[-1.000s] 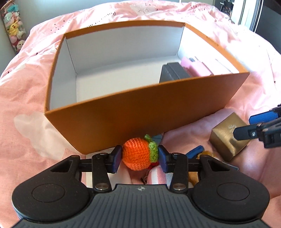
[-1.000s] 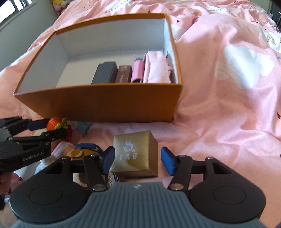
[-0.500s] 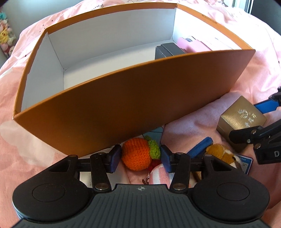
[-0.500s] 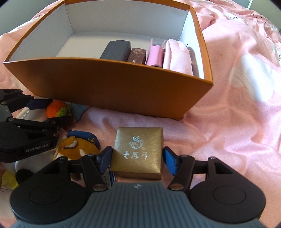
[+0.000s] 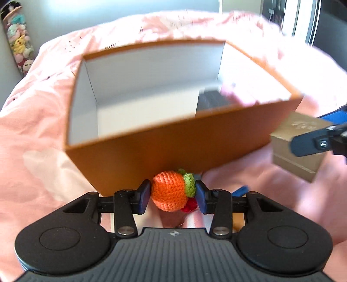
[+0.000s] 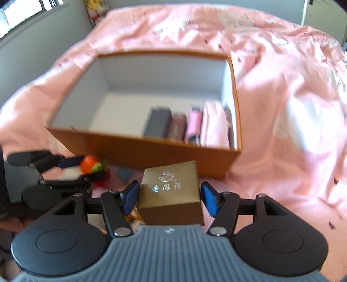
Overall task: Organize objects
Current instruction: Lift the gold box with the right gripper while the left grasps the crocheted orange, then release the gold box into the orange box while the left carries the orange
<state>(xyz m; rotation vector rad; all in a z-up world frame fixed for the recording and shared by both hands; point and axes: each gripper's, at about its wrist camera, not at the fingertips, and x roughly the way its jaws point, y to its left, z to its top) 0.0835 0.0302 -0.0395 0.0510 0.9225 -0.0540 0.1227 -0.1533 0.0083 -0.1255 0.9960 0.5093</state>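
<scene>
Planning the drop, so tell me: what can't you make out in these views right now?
- Left wrist view: the near wall of the orange box hides most of the dark case.
- Right wrist view: motion blur smears the items inside it; labels unreadable.
- Both views: whatever lies under the crochet orange and gold box is hidden.

Pink bedspread [image 6: 282, 91] (sunlit), grey wall [image 6: 43, 43] — window [image 6: 19, 13]

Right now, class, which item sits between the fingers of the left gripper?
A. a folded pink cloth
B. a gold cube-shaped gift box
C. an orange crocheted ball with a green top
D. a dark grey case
C: in the left wrist view the orange crocheted ball sits between the blue pads of the left gripper, whose jaws are closing on it, just in front of the orange storage box.
</scene>
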